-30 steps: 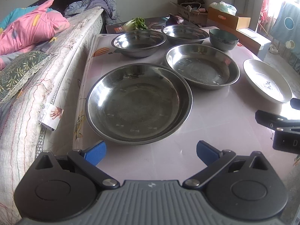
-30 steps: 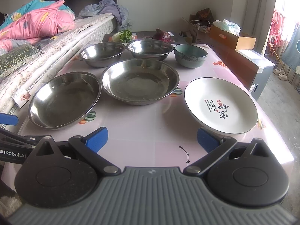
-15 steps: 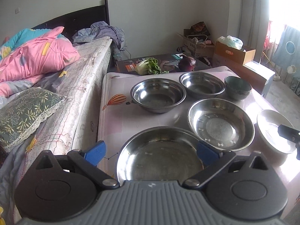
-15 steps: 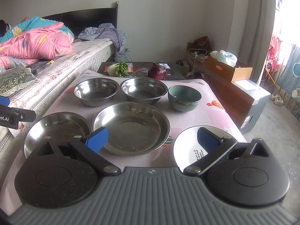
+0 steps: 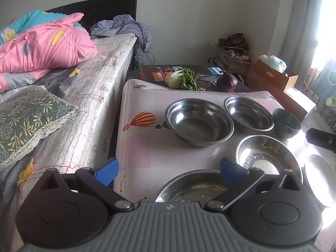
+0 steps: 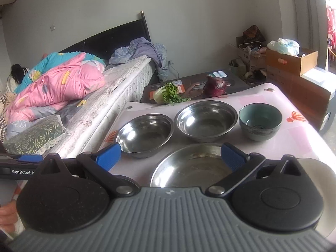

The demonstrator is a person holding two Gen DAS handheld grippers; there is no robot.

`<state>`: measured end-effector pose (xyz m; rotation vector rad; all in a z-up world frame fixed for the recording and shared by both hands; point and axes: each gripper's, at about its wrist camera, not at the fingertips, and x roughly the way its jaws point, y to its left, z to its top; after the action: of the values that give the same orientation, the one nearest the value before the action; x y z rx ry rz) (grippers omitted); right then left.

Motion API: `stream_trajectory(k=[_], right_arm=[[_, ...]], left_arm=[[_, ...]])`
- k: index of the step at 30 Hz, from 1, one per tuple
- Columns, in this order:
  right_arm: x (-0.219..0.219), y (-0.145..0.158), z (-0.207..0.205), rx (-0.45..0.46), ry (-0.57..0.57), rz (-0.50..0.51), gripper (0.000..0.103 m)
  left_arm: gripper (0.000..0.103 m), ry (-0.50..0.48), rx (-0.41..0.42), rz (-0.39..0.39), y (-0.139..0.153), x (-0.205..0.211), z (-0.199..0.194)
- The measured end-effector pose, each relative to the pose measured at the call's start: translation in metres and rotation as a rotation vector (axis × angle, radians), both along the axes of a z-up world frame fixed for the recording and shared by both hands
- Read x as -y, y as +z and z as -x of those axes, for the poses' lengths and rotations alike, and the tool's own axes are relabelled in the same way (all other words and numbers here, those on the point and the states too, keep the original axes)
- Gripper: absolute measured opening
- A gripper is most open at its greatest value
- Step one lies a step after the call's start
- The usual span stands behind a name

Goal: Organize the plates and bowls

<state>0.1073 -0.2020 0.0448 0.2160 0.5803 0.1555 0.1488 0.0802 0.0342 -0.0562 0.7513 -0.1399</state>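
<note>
Both grippers held above the near edge of the table (image 5: 142,147), left gripper (image 5: 169,169) and right gripper (image 6: 171,154) both spread wide, nothing between the pads. Two steel bowls (image 6: 145,135) (image 6: 206,120) and a teal bowl (image 6: 260,121) sit in a row at the table's far side, rims up; two steel plates (image 5: 193,189) (image 5: 266,157) and a white plate (image 5: 321,180) lie flat nearer. All round, no long axis

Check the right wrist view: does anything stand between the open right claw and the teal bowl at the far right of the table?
Nothing visible blocks the right claw from the teal bowl; the steel plate lies low beneath.
</note>
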Motion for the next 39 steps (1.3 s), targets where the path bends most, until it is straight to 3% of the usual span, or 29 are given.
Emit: stream_trajectory(k=[3, 9, 17, 19, 23, 28, 30, 35, 39], right_arm=[[-0.005, -0.009, -0.031, -0.021, 0.019, -0.057, 0.102], [-0.013, -0.031, -0.083, -0.062, 0.015, -0.05, 0.1], [-0.026, -0.061, -0.147, -0.111, 0.057, -0.006, 0.074], [-0.028, -0.07, -0.161, -0.138, 0.072, -0.002, 0.065], [-0.033, -0.086, -0.188, -0.192, 0.109, -0.001, 0.048], [-0.042, -0.097, -0.205, -0.224, 0.135, 0.028, 0.033], [-0.045, -0.101, -0.209, -0.24, 0.146, 0.026, 0.029], [-0.047, -0.105, -0.212, -0.254, 0.177, 0.023, 0.02], [-0.054, -0.106, -0.207, -0.268, 0.214, 0.014, 0.019]], left_arm=[[0.103, -0.005, -0.019, 0.069, -0.007, -0.008, -0.016], [0.101, 0.012, -0.053, 0.069, -0.018, -0.012, -0.054], [0.086, 0.02, -0.054, -0.052, -0.045, 0.012, -0.12], [0.077, 0.015, -0.066, -0.072, -0.052, 0.019, -0.132], [0.07, 0.002, -0.085, -0.091, -0.066, 0.027, -0.146], [0.044, 0.003, -0.121, -0.077, -0.076, 0.026, -0.156], [0.039, 0.009, -0.125, -0.061, -0.076, 0.024, -0.157], [0.038, 0.018, -0.156, -0.044, -0.076, 0.019, -0.157], [0.038, 0.028, -0.177, -0.036, -0.077, 0.011, -0.148]])
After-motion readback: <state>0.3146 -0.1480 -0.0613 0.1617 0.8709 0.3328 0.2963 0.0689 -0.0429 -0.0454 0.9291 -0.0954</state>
